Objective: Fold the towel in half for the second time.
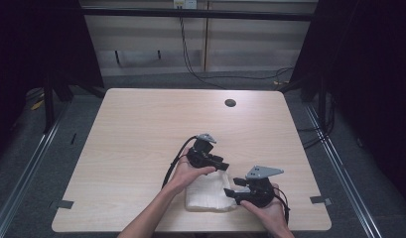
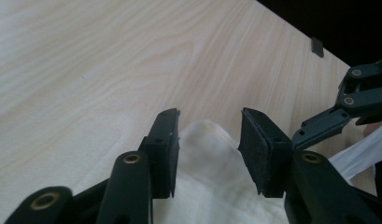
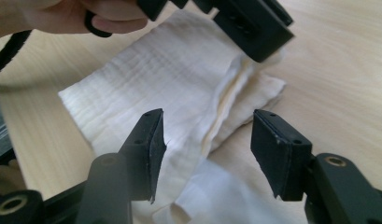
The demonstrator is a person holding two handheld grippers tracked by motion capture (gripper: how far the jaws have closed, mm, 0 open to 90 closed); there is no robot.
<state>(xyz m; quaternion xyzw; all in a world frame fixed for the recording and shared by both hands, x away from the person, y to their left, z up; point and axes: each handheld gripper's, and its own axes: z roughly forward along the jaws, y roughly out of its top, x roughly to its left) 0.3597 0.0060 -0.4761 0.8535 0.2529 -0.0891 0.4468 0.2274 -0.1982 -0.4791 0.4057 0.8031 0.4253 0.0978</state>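
Wide pale surface point(image 1: 141, 129), and near its front edge lies the cloth point(image 1: 206, 194), folded and flat. Left gripper point(image 2: 208, 140) hangs over the cloth's far corner, fingers point(image 2: 164, 149) spread, nothing pinched. Right gripper point(image 3: 205, 149) sits at the cloth's near side, fingers point(image 3: 149, 151) also apart and empty. The risk: a loose top layer could snag on a finger and pull the fold undone.

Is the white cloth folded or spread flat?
Folded. The white cloth lies as a compact rectangle, with several stacked layers showing along its edge on the table.
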